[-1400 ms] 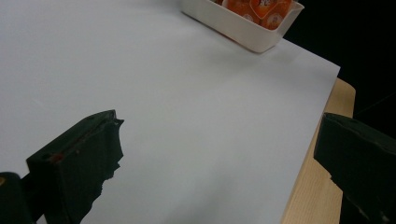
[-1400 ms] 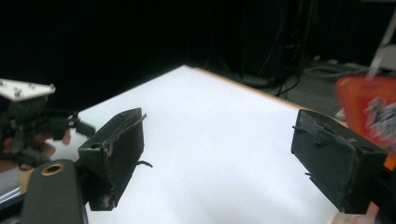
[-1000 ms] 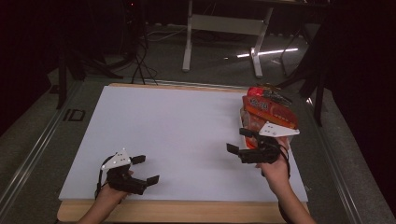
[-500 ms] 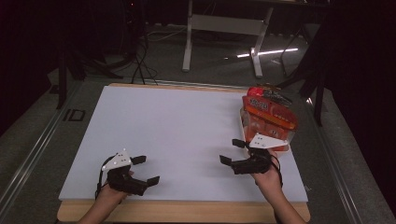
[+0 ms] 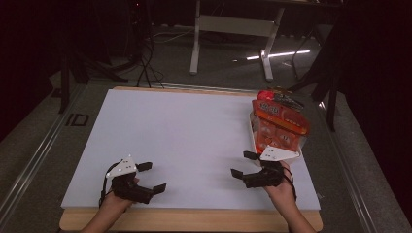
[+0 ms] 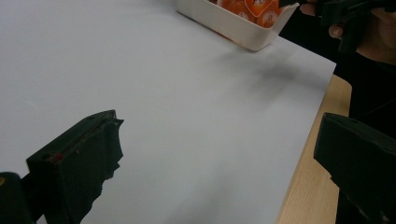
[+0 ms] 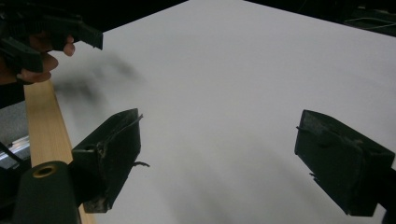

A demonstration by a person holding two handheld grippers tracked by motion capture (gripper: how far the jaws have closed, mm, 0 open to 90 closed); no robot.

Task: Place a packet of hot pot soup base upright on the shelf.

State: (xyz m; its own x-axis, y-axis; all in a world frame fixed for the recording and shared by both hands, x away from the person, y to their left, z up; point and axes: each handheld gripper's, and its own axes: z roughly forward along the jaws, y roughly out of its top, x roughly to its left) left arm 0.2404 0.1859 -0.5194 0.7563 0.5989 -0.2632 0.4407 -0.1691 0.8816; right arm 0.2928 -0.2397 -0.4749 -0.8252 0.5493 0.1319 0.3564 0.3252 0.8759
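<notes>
Black tongs (image 5: 151, 176) agape, seemingly matte.

A matt white sheet (image 5: 184, 141) covers the pale wooden worktop (image 5: 194, 221). The white tray (image 6: 233, 25) looks smooth plastic; the orange packets (image 5: 279, 126) are glossy.

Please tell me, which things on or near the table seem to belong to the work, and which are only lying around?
Likely part of the work:
- white tray with orange packets
- left gripper, open
- right gripper, open
- white table sheet

Just around:
- cables on the floor
- metal stand legs
</notes>
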